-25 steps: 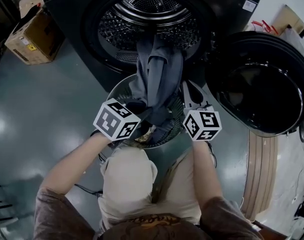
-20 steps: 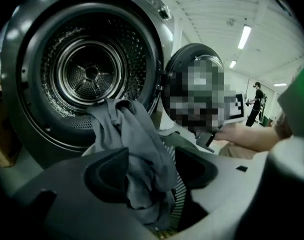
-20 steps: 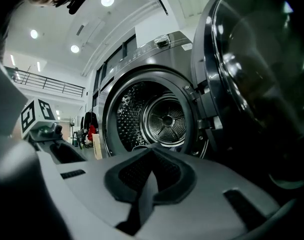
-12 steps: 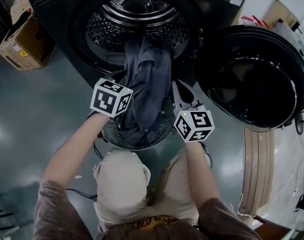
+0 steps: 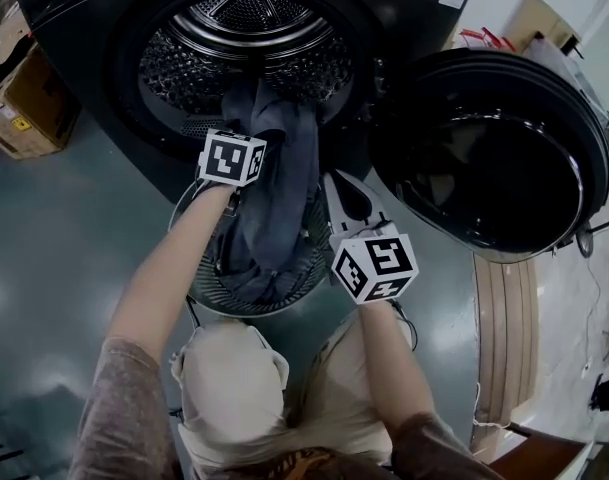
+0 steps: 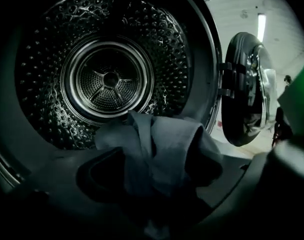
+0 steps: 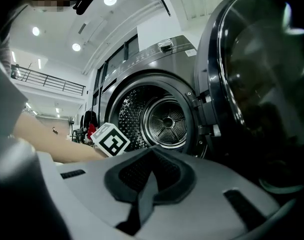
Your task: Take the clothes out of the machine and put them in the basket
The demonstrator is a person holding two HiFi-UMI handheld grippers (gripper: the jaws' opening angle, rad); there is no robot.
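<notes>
Grey garment (image 5: 276, 193) drapes from the machine's drum (image 5: 246, 38) into the basket (image 5: 206, 290) in the head view. In its own view, the left gripper (image 6: 154, 184) pinches the bunched fabric between its jaws. The right gripper (image 7: 149, 179) view shows jaws pressed together beside the open door (image 7: 261, 84).

Basket (image 5: 206, 286) mostly hidden under draped grey garment (image 5: 279, 198)

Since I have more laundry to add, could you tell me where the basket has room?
The basket shows bare mesh at its near-left rim and its right side, by the right gripper. Its middle is crowded: the grey garment hangs from the drum mouth into it.
</notes>
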